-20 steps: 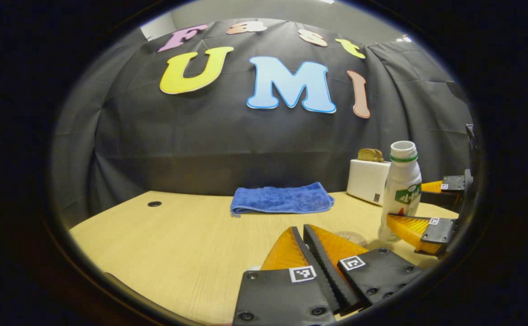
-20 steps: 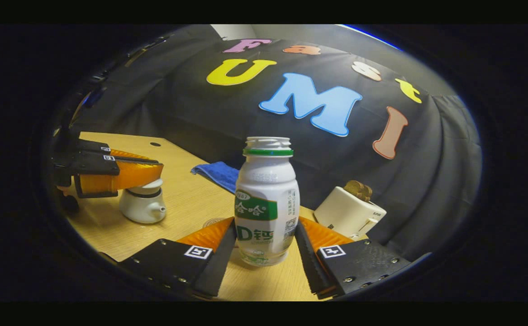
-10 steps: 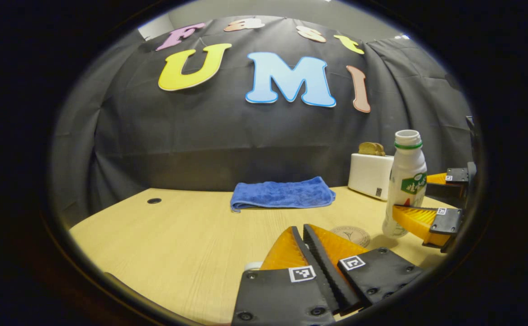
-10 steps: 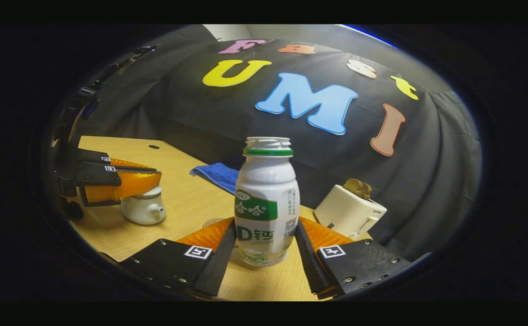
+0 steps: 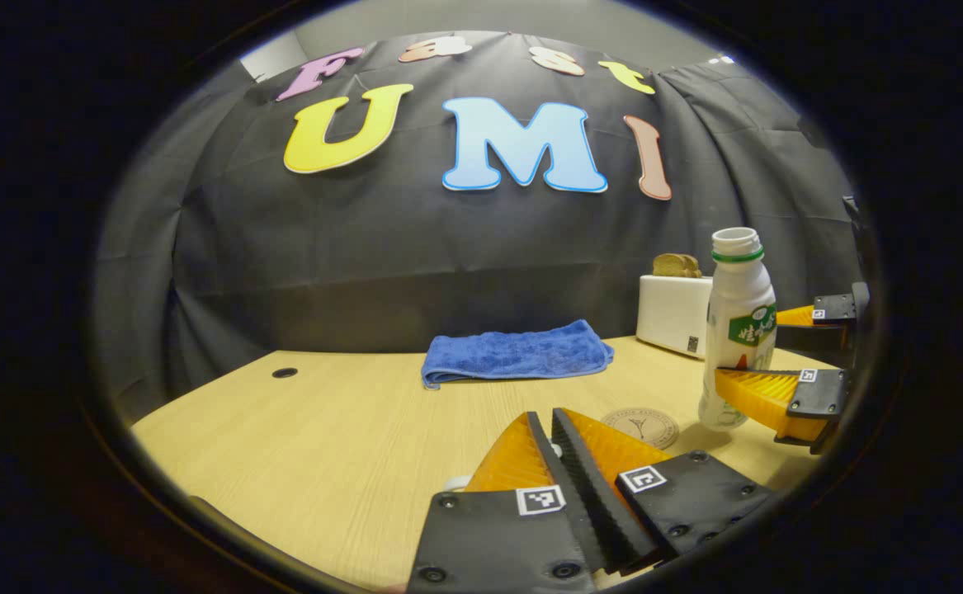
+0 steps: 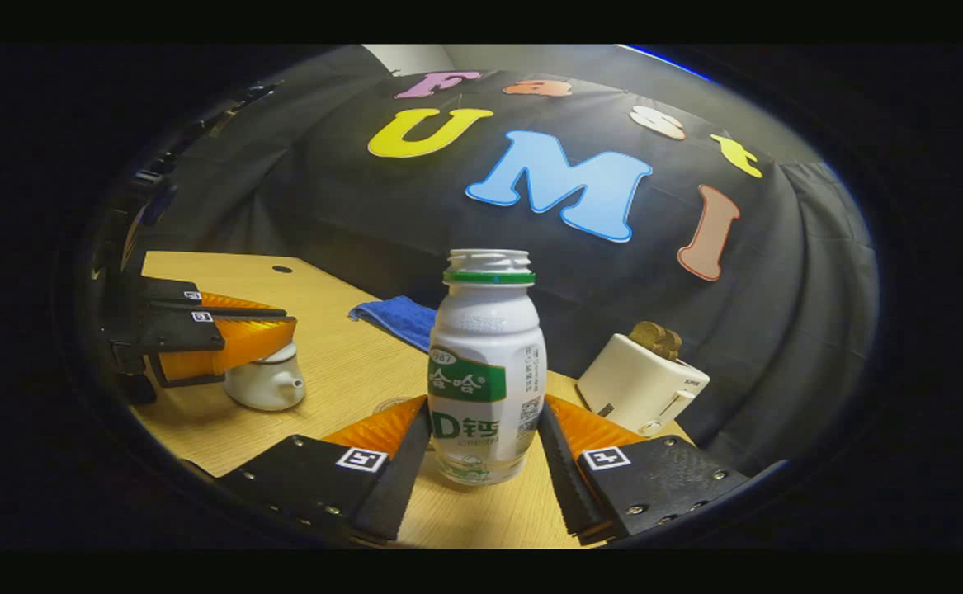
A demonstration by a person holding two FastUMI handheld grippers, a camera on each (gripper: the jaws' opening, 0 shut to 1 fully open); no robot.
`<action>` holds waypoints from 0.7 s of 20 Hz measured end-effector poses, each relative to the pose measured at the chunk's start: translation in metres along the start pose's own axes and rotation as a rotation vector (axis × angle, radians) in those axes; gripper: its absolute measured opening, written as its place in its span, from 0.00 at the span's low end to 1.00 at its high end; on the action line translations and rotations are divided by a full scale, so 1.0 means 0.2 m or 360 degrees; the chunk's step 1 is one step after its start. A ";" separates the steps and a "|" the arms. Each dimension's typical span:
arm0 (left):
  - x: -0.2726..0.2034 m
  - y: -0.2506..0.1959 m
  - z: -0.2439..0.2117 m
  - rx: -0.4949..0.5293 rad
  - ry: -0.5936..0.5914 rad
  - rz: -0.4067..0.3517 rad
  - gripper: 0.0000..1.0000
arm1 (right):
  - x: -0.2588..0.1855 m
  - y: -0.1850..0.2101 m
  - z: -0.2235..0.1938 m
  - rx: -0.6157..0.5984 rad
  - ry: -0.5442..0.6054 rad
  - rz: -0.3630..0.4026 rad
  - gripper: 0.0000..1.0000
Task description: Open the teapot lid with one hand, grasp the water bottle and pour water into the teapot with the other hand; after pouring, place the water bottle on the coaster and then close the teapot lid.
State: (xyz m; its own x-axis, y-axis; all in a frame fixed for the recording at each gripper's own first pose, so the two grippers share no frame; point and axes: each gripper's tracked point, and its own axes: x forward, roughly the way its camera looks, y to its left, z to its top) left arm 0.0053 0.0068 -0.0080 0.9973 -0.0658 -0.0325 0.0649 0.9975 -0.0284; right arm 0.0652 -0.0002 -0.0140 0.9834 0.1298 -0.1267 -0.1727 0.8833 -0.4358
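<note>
A white open-necked water bottle [image 6: 487, 330] with a green label stands upright between my right gripper's [image 6: 485, 404] fingers, which are shut on its lower body. In the left gripper view the water bottle [image 5: 741, 289] and right gripper [image 5: 745, 351] hover just above the table at far right, beside the round coaster [image 5: 640, 426]. My left gripper [image 5: 545, 417] is shut, with a small white bit of the teapot lid between its fingers. In the right gripper view the left gripper [image 6: 287, 318] sits across the top of the white teapot [image 6: 271, 388] and hides the lid.
A folded blue towel [image 5: 516, 355] lies at the back of the wooden table [image 5: 324, 437]. A white toaster [image 5: 672, 312] holding bread stands at the back right, behind the bottle. A small round hole [image 5: 285, 373] is in the tabletop at the far left.
The bottle has risen a little in the right gripper and more of the coaster shows beside it. The left gripper has stayed shut at the teapot's top.
</note>
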 end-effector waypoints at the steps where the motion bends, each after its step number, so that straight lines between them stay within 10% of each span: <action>1: 0.00 0.00 0.00 0.0003 -0.0001 0.0002 0.12 | 0.00 0.00 -0.01 0.0003 0.0000 0.0001 0.71; 2: 0.00 0.00 0.01 0.0007 -0.0002 0.0004 0.13 | 0.00 0.00 -0.01 0.0008 0.0001 0.0002 0.71; 3: 0.00 0.00 0.01 0.0007 -0.0003 0.0003 1.00 | 0.00 0.00 -0.01 0.0012 0.0002 0.0005 0.71; 4: 0.00 0.00 0.01 0.0005 -0.0002 -0.0003 1.00 | 0.00 0.01 -0.01 0.0014 0.0004 0.0008 0.71; 5: 0.00 0.00 0.00 -0.0003 -0.0003 -0.0003 0.14 | 0.00 0.01 -0.01 0.0017 0.0004 0.0011 0.71; 14: -0.01 -0.01 0.01 -0.0010 0.0001 -0.0003 0.12 | -0.01 0.02 0.00 0.0023 -0.0005 0.0018 0.71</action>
State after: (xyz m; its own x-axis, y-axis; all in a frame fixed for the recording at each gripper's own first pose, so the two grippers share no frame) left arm 0.0036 0.0052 -0.0067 0.9972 -0.0675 -0.0330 0.0663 0.9972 -0.0348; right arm 0.0627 0.0029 -0.0148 0.9815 0.1413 -0.1289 -0.1832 0.8882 -0.4214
